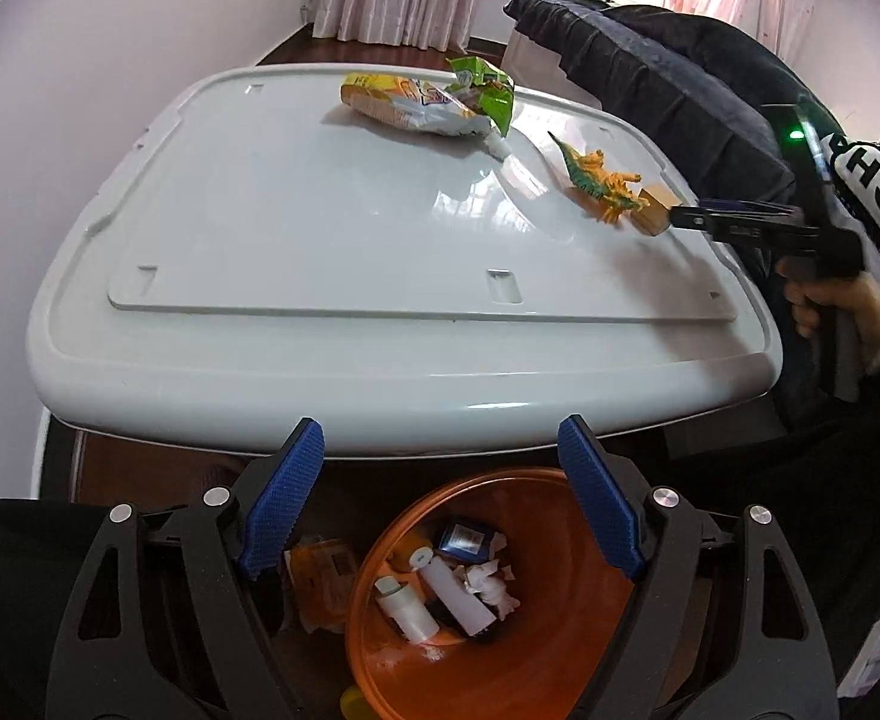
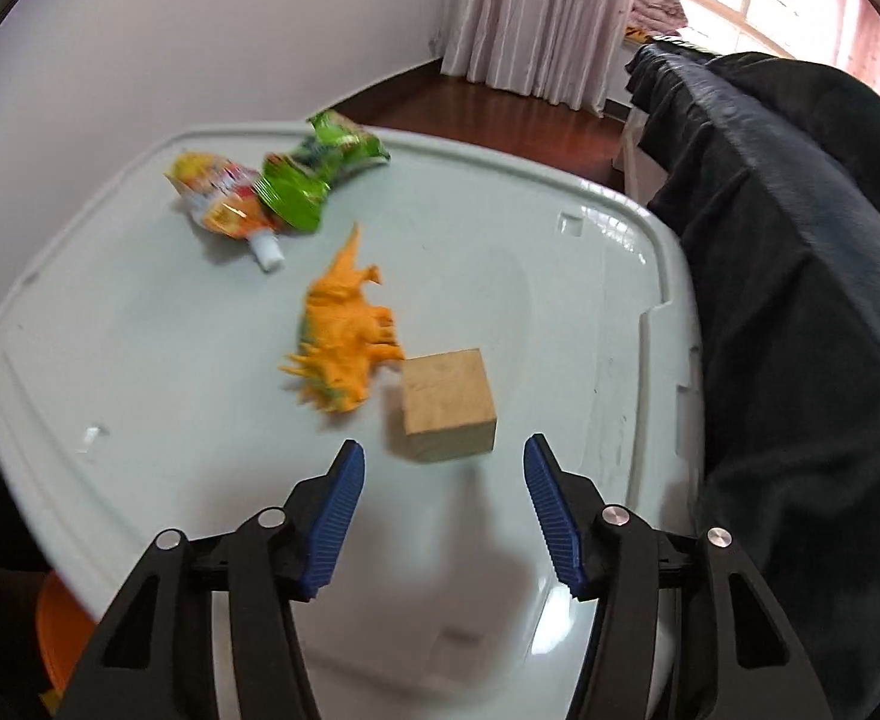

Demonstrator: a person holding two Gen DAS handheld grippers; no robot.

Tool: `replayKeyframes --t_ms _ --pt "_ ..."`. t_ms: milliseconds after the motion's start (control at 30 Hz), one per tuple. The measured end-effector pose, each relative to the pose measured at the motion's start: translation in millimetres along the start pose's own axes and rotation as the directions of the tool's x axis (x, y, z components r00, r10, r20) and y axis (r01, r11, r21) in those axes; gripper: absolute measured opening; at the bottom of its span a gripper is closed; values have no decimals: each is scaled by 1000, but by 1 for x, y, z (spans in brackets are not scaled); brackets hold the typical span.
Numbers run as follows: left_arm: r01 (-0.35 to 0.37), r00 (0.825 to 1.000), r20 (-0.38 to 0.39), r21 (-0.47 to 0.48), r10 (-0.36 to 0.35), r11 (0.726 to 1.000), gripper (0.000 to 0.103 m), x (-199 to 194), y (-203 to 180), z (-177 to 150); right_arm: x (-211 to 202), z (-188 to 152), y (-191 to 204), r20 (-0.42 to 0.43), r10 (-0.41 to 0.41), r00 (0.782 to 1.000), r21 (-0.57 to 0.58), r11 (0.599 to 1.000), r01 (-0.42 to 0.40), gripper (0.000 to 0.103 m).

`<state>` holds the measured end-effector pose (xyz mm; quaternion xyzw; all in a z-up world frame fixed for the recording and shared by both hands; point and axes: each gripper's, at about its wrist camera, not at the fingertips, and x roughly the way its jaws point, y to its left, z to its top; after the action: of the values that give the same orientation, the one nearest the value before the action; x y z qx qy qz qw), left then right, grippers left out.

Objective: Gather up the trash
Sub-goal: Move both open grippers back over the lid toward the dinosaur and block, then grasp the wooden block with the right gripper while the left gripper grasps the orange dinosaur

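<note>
Trash already heaped in orange bin beneath empty, spread left gripper; snack wrappers left far on white lid, right gripper open near wooden block.

**Desk and bin layout**

On the desk, two snack wrappers lie at twelve o'clock. The toy dinosaur lies at two o'clock, seemingly touching the wooden block beside it. At six o'clock, below the desk edge, the bin holds discarded bottles.
</note>
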<state>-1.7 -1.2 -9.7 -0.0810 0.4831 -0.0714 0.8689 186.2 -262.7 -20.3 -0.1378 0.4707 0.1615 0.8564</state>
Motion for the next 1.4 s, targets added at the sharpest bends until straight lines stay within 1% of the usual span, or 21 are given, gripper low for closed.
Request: replayKeyframes --t_ms 133,167,200,267,333,433,467,533,567,667,767,800,833,867,933,967,1133,1233,1267,1333,1400 --pt "7 1000 -13 -8 -8 1000 78 6 0 1 23 6 3 -17 -3 1000 -37 999 3 55" --pt "4 1000 -16 -7 -4 1000 78 8 0 1 29 8 2 -24 -2 1000 -39 999 1 48" --pt "1 1000 -22 -6 -2 1000 79 9 -1 1 34 8 1 -31 3 1000 -33 999 -4 35" --pt "-1 1000 -29 -7 1 1000 78 11 -2 2 34 8 -1 -27 15 1000 -5 1000 -16 35" --pt "8 999 -33 -15 -8 1000 78 12 -5 7 26 6 -1 -36 3 999 11 1000 -2 34" --pt "40 999 -28 -25 -41 999 78 16 -15 24 -2 -1 -3 -25 -19 1000 67 998 21 34" --pt "53 998 -26 -23 -54 998 78 18 -20 30 -19 -4 -4 2 -33 999 99 995 33 34" --pt "91 996 -22 -14 -91 996 78 26 -36 49 -52 -12 -9 70 -30 997 169 985 18 34" --pt "101 995 -16 -9 -101 995 78 31 -43 59 -74 -20 -11 118 -27 993 214 977 1 34" --pt "122 993 -1 8 -122 993 78 53 -71 94 -118 -47 -13 226 -16 974 302 952 -54 35" --pt "160 987 -23 -28 -160 987 78 83 -94 130 -136 -70 -13 286 -2 958 368 924 -108 35" --pt "162 986 -24 -44 -163 986 78 92 -101 139 -140 -73 -12 297 -23 955 373 923 -93 35" --pt "153 988 -20 -59 -155 986 78 102 -110 150 -144 -72 -9 307 -45 951 368 927 -75 35" --pt "140 990 -15 -62 -141 988 78 111 -118 157 -148 -70 -8 334 -52 941 357 931 -76 35" --pt "97 995 -16 -51 -98 994 78 130 -131 170 -154 -66 -7 384 -36 923 335 937 -103 35" --pt "86 996 -17 -48 -87 995 78 138 -134 174 -154 -65 -7 392 -30 919 330 938 -110 35" --pt "48 998 -37 -52 -50 998 78 179 -140 184 -151 -65 -13 386 10 922 341 927 -153 35" --pt "50 996 -68 -73 -55 996 78 200 -137 186 -147 -64 -16 378 19 926 349 923 -161 35" --pt "35 998 -51 -67 -39 997 77 200 -137 186 -147 -63 -16 379 22 925 348 923 -164 35" --pt "5 1000 -29 -28 -6 1000 67 199 -140 183 -148 -65 -14 381 21 924 347 923 -164 35" --pt "2 1000 -13 -4 -2 1000 67 197 -142 178 -148 -65 -13 380 26 925 344 924 -167 35"
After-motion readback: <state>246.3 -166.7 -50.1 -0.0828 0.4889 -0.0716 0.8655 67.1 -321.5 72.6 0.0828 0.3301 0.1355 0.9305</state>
